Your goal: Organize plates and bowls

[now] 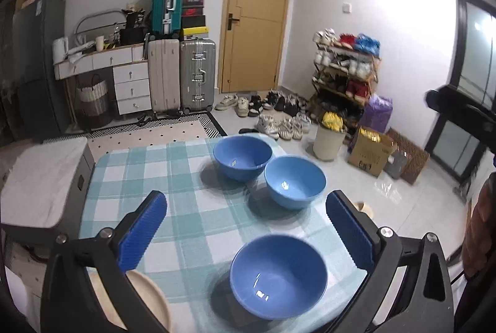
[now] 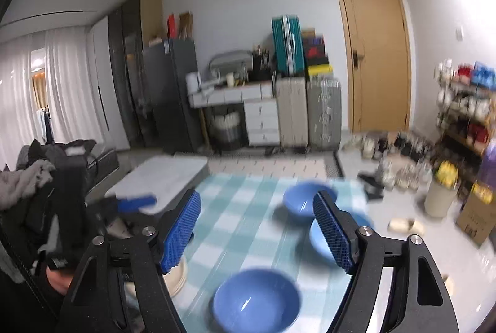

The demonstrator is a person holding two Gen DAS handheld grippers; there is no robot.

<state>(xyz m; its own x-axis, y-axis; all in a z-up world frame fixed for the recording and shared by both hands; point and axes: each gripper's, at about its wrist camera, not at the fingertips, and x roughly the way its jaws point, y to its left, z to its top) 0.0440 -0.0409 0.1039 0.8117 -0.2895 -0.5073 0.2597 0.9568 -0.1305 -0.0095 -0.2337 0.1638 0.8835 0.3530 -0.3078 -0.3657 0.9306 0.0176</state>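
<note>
1. Bowls were what we had to sort: three blue ones stood apart on the checked cloth of the desk (image 1: 139, 165), none nested in another, so we judged the stacking not yet done.
2. The near bowl (image 1: 279, 275) sat close to the front edge, upright and empty. The middle bowl (image 1: 295, 181) and the far bowl (image 1: 242, 157) stood just beside each other toward the far right corner, almost touching.
3. A cream plate (image 1: 148, 299) lay at the near left corner, partly hidden behind our left claw; in the right wrist view it looked like a small stack (image 2: 178, 274), though blur kept us from counting.
4. Our left claw (image 1: 246, 229) hung above the cloth with its jaws spread wide and nothing between them.
5. Our right claw (image 2: 257, 235) was likewise wide open and empty, held above the desk; motion blur softened that whole view.
6. We judged both claws free so that either could take a bowl by its rim; the near bowl seemed the easiest first pick.
</note>
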